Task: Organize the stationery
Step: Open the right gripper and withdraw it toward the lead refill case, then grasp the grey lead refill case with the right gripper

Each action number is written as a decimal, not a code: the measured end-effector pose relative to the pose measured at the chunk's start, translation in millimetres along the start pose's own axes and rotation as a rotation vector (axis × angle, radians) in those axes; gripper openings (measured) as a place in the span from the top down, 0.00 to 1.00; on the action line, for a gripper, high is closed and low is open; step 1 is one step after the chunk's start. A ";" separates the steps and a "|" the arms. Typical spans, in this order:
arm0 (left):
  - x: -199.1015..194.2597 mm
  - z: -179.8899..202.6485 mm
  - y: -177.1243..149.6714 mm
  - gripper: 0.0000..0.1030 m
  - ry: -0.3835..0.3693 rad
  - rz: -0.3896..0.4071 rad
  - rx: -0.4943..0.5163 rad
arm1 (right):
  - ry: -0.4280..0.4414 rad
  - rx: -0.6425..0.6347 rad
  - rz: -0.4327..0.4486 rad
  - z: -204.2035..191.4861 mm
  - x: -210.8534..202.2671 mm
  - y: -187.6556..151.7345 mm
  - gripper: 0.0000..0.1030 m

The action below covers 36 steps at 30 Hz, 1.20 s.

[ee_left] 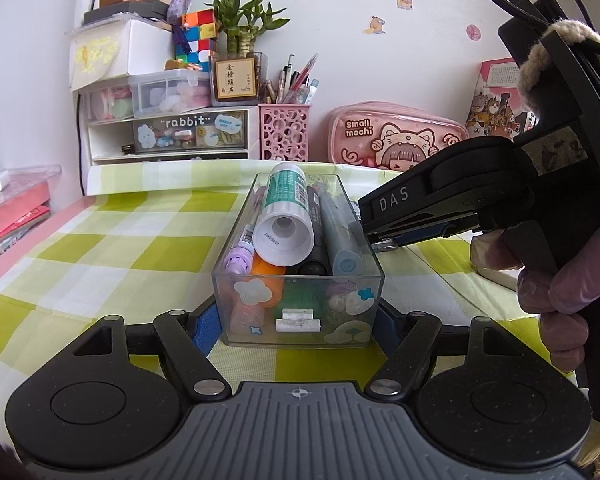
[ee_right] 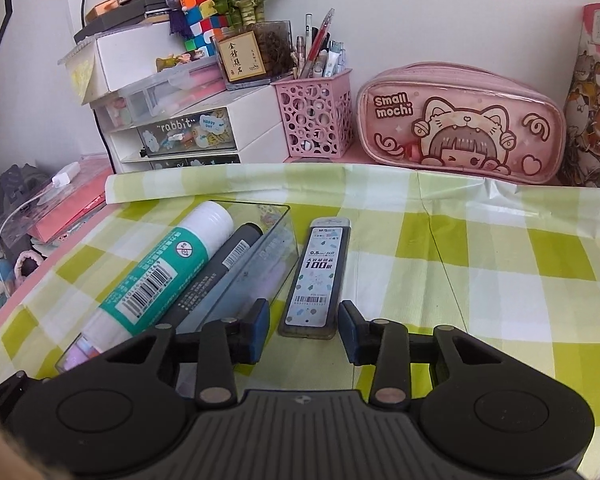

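Observation:
A clear plastic box (ee_left: 300, 312) stands on the green checked cloth, and my left gripper (ee_left: 296, 330) is shut on its two side walls at the near end. It holds a white and green glue stick (ee_left: 288, 208), a dark marker (ee_left: 312, 240), a grey-blue marker (ee_left: 342, 240), a purple pen (ee_left: 242, 248) and an orange one (ee_left: 266, 276). In the right wrist view the box (ee_right: 276, 248) and glue stick (ee_right: 160, 276) lie at the left. Just right of the box lies a flat pencil-lead case (ee_right: 312, 280). My right gripper (ee_right: 304, 322) is open around its near end, pads apart from it.
A pink pen holder (ee_right: 314, 120), a pink pencil case (ee_right: 460, 124) and a white drawer unit (ee_right: 188, 136) line the back wall. The pink table edge (ee_right: 40, 276) runs along the left. A gloved hand (ee_left: 560, 280) holds the right gripper (ee_left: 374, 236) beside the box.

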<state>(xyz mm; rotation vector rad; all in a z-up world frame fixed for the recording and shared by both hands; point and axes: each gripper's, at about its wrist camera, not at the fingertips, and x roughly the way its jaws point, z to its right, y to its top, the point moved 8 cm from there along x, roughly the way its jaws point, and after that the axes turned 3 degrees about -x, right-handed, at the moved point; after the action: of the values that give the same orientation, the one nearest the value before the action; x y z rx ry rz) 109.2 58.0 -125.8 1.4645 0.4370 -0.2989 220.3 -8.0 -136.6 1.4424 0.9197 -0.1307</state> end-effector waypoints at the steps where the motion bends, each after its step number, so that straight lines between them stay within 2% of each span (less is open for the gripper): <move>1: 0.0 -0.1 -0.1 0.29 0.000 0.000 0.000 | -0.004 -0.013 0.000 -0.6 -0.5 -0.1 0.52; 8: 0.4 -1.0 -0.2 0.29 -0.002 0.000 -0.006 | -0.047 -0.189 -0.004 -7.9 -2.0 -5.1 0.53; 21: 0.5 -1.1 -0.2 0.29 -0.002 0.000 -0.005 | -0.086 -0.174 0.001 0.3 0.4 -3.4 0.53; 28: 0.5 -1.0 -0.2 0.29 -0.002 0.000 -0.005 | -0.134 -0.105 -0.044 16.0 -15.4 -12.2 0.53; 36: 0.5 -0.9 -0.3 0.29 -0.001 -0.002 -0.006 | -0.046 -0.101 -0.150 4.4 -52.4 -35.2 0.53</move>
<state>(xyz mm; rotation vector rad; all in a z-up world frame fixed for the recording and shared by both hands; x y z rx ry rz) 109.5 58.9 -126.3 1.4583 0.4379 -0.2993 166.6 -41.5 -133.3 1.2727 0.9826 -0.2248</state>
